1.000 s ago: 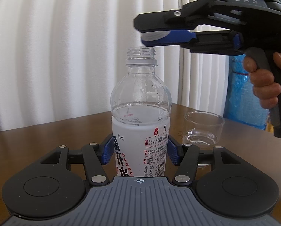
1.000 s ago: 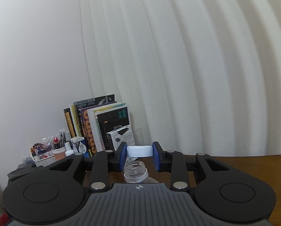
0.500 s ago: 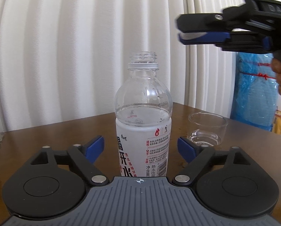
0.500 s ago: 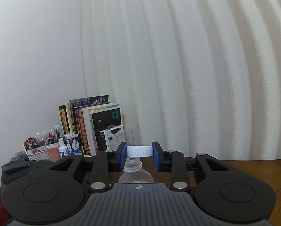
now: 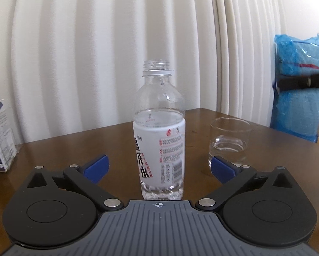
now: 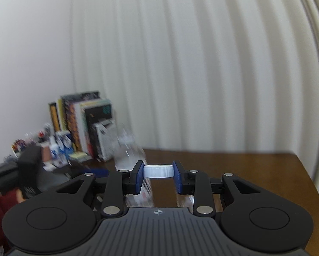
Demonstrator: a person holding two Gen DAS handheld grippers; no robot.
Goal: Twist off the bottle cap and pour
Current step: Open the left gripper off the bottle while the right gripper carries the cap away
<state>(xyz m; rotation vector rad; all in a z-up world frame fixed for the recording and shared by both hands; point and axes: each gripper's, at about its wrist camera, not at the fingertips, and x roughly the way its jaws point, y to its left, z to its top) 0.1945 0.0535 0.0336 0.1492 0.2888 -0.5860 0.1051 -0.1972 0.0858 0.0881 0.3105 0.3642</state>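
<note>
My left claw [image 5: 158, 167] is spread wide, its blue pads [image 5: 95, 168] standing clear on either side of the bottle [image 5: 159, 132] and touching nothing. The bottle stands upright on the brown table [image 5: 74, 145] straight ahead of that claw, between its two fingers but apart from both, its threaded neck bare and uncapped, with water up to about the top of its white label. Ahead and to the right of the same claw, just past the right pad, sits a clear glass [image 5: 228, 141] with a little water in the bottom. Beyond the glass a blue plastic bundle [image 5: 298, 85] leans by the pleated curtain [image 5: 95, 53], and a carton [image 5: 0, 138] stands off to my left. My right claw [image 6: 158, 171] is clenched on the white cap [image 6: 158, 171], pinched by its ribbed sides between the blue pads [image 6: 139, 176] and held level above the table [image 6: 244, 166]. Ahead and to the left of that claw, blurred, are a row of books [image 6: 84, 123] and the bottle [image 6: 127, 149].
</note>
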